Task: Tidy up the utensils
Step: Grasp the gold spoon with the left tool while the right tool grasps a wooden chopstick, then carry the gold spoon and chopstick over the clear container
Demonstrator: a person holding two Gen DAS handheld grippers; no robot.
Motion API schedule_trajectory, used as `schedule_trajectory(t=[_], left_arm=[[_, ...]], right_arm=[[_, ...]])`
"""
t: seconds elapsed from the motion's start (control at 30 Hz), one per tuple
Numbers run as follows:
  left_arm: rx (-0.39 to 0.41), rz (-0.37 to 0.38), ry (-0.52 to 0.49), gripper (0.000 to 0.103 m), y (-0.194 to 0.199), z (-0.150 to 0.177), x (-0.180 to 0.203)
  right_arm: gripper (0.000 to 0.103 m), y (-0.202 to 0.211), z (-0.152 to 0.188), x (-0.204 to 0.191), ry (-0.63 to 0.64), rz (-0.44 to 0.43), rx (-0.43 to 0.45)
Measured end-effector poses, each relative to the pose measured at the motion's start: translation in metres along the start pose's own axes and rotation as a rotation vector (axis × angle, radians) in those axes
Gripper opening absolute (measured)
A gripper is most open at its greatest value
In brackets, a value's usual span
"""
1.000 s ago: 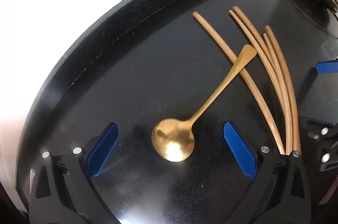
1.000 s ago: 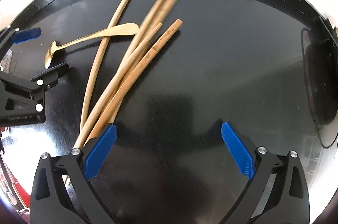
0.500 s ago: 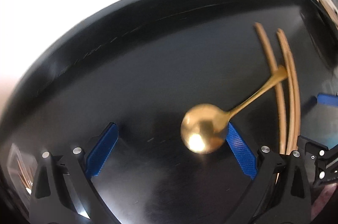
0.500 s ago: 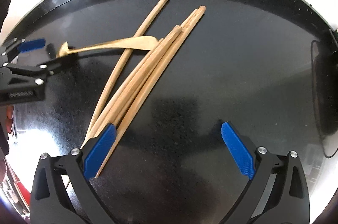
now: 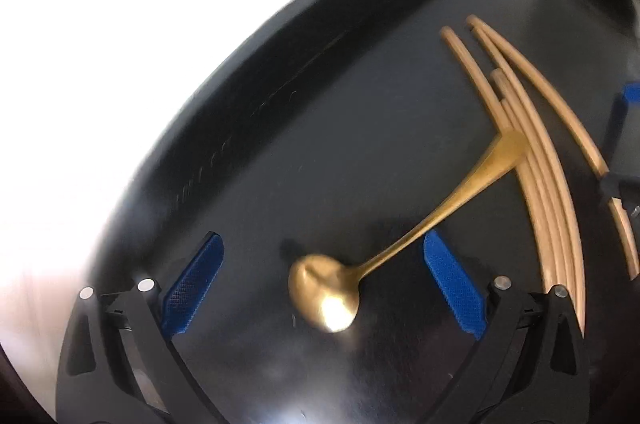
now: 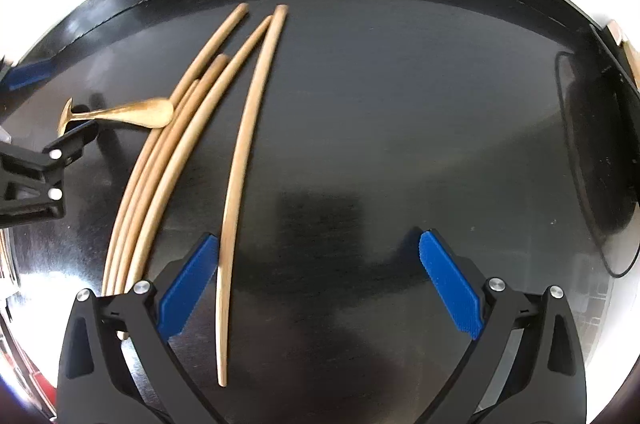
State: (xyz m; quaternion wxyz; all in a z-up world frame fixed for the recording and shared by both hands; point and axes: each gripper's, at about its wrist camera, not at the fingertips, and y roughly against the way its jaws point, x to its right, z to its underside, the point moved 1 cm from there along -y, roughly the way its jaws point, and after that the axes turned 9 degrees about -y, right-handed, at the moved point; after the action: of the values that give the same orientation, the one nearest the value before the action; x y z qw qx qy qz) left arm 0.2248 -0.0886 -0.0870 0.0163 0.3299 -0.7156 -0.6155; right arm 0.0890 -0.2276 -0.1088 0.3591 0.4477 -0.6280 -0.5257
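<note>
Gold spoon (image 5: 404,248): I see it lying on the black tabletop (image 5: 320,144), bowl between my left fingers, handle running up and right, past the right-hand pad (image 5: 454,284).
Spoon handle tip: it rests across the bundle of wooden chopsticks (image 5: 548,192); the left view is blurred, so I can't say more about the contact.
Left gripper (image 5: 322,284): I have its jaws spread wide, blue pads on either side of the spoon bowl, neither one touching it.
Right gripper (image 6: 318,284): jaws wide apart as well, gripping nothing.
Lone chopstick (image 6: 244,180): in my right view it lies apart from the others, its lower part just beside the left-hand pad (image 6: 188,284); I cannot tell whether they touch.
Other chopsticks (image 6: 168,168): four lie close together left of the lone one, fanning out at their far ends.
Left gripper from the right view (image 6: 52,160): one black finger sits just beside the spoon (image 6: 120,112) at the left edge.
</note>
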Motion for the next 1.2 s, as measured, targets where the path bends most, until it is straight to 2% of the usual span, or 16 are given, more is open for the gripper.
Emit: schedule_trajectory(t=[0.1,0.23,0.33,0.4,0.43,0.47,0.5,0.53,0.57,0.6,0.77,0.83,0.87,1.13,1.17,1.2], left_arm=[[-0.018,0.057,-0.033,0.098,-0.003,-0.008,-0.006],[-0.032,0.143,-0.016,0.097,-0.005,-0.006,-0.015],[-0.031,0.245,0.053,0.083,-0.008,0.007,-0.036],[-0.023,0.317,0.106,0.062,-0.006,0.012,-0.042],[-0.009,0.307,0.109,0.054,-0.001,0.013,-0.043],[0.001,0.300,0.109,0.020,0.001,0.013,-0.043],[-0.003,0.268,0.105,0.003,0.003,0.013,-0.040],[0.003,0.248,0.103,0.005,0.005,0.013,-0.038],[0.019,0.255,0.120,0.003,0.009,0.017,-0.035],[0.035,0.278,0.141,0.002,0.011,0.016,-0.030],[0.068,0.298,0.263,0.000,0.031,0.032,-0.039],[0.091,0.296,0.303,0.000,0.051,0.040,-0.042],[0.097,0.292,0.312,0.000,0.060,0.032,-0.046],[0.197,0.275,0.418,0.000,0.130,0.068,-0.060],[0.205,0.273,0.429,0.000,0.122,0.079,-0.036],[0.212,0.269,0.444,0.000,0.129,0.089,-0.036]], right_arm=[[0.096,0.001,0.004,-0.002,0.025,-0.008,0.019],[0.098,0.007,0.003,0.008,0.036,-0.023,0.031],[0.098,0.006,0.003,0.015,0.017,-0.020,0.024],[0.098,0.005,0.002,0.013,0.028,-0.019,-0.004],[0.098,0.001,-0.002,0.013,0.051,-0.024,-0.005],[0.097,0.001,-0.001,0.012,0.078,-0.031,0.000],[0.087,0.005,0.001,0.011,0.099,-0.042,0.021],[0.055,0.009,0.002,0.011,0.110,-0.053,0.046],[0.017,0.017,0.002,0.009,0.119,-0.063,0.070],[0.008,0.019,0.001,0.011,0.104,-0.057,0.051],[0.008,0.023,0.008,0.035,-0.028,-0.159,-0.001],[0.008,0.034,0.015,0.040,-0.066,-0.202,0.009],[0.008,0.041,0.016,0.040,-0.070,-0.220,0.018],[0.008,0.110,0.025,0.006,-0.003,-0.381,0.114],[0.008,0.113,0.028,-0.001,0.016,-0.388,0.113],[0.008,0.115,0.033,-0.014,0.049,-0.395,0.105]])
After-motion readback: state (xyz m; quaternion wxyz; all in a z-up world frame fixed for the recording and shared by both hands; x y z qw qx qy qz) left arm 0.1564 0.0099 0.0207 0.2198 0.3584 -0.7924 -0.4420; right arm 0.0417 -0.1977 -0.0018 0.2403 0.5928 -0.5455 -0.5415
